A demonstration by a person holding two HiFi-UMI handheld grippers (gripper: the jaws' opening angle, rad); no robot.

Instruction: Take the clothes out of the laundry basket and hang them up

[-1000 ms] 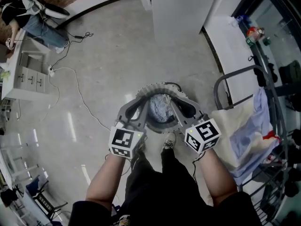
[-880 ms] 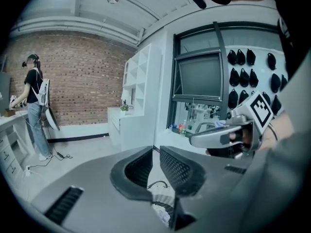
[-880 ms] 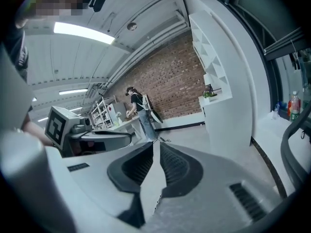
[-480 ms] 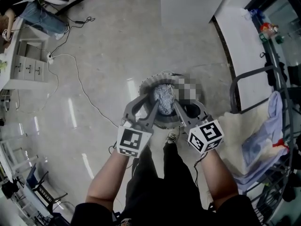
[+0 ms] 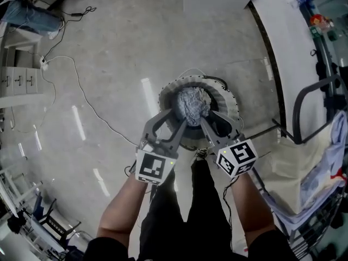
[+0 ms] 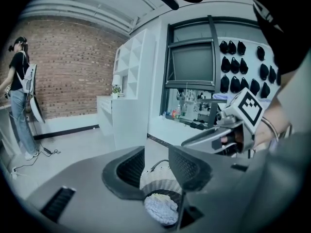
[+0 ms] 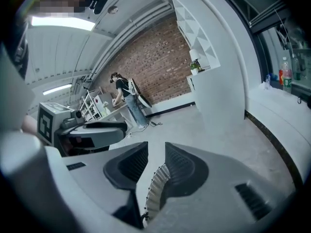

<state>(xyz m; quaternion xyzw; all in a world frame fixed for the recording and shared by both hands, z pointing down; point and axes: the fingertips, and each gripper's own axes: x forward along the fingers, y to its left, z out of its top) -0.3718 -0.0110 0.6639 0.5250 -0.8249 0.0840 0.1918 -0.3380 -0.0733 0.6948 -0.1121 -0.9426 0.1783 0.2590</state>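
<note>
Head view, straight down onto a round laundry basket (image 5: 228,99) on the floor just past the feet, with a crumpled grey-blue heap of clothes (image 5: 191,105) in its middle. Both tools poised at the near rim: left gripper (image 5: 169,118) at the heap's near-left edge, right gripper (image 5: 215,121) at its near-right, over the dark hollow beside the heap. Jaws apart on the left, just been opening, nothing clamped. A clear gap in the left gripper view, with the basket and the pale clothes (image 6: 162,208) framed below and beyond the tips. Jaws parted on the right too, narrower, also just been opening, empty. Only the ribbed wall of the laundry basket (image 7: 154,191) showing through that gap, no fabric. So, by the look of it: heap ahead and below for both, dead centre for the left, off to the left for the right. No clear long axis there, just a lump. Left looking the nearer and better lined up for first bite. Right probably needing a swing inward. Drying rack (image 5: 304,99) well off to the right, already carrying pale cloth (image 5: 326,167).
</note>
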